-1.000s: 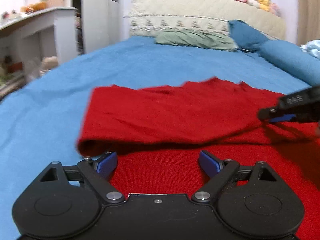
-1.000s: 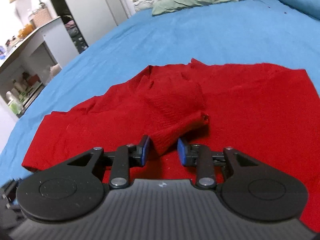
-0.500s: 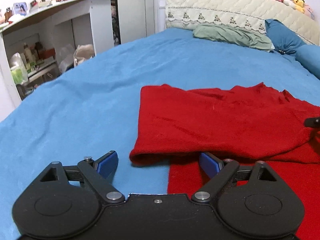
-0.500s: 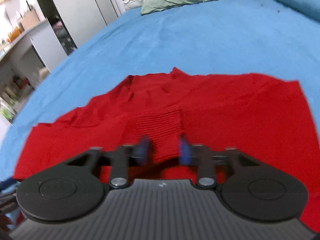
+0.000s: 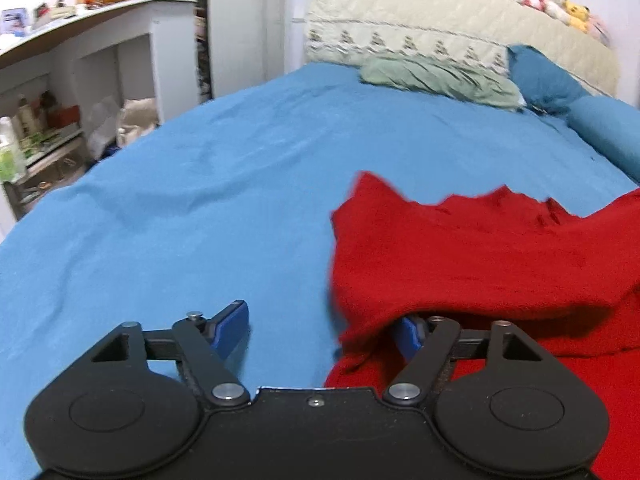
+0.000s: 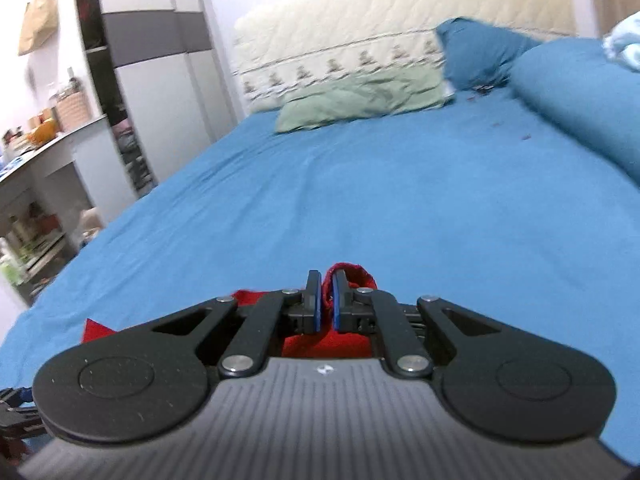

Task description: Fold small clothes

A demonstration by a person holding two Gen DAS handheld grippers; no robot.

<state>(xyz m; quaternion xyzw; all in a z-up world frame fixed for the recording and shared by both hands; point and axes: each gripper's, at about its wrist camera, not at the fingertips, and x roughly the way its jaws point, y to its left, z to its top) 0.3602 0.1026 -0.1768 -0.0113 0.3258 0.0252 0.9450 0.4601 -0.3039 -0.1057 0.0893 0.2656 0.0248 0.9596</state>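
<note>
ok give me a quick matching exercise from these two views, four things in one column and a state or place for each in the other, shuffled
Things:
1. left gripper
2. right gripper
3. red garment
4. green pillow

States or places:
A. against the cream headboard
B. open, one finger under a red fold
C. spread on the blue bedsheet
D. shut on red knit

Pairs: 1-B, 2-D, 3-C, 4-A

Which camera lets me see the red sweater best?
The left wrist view: the red sweater spreads wide across the blue bed. The right wrist view shows only a small bunch pinched in the right gripper.
</note>
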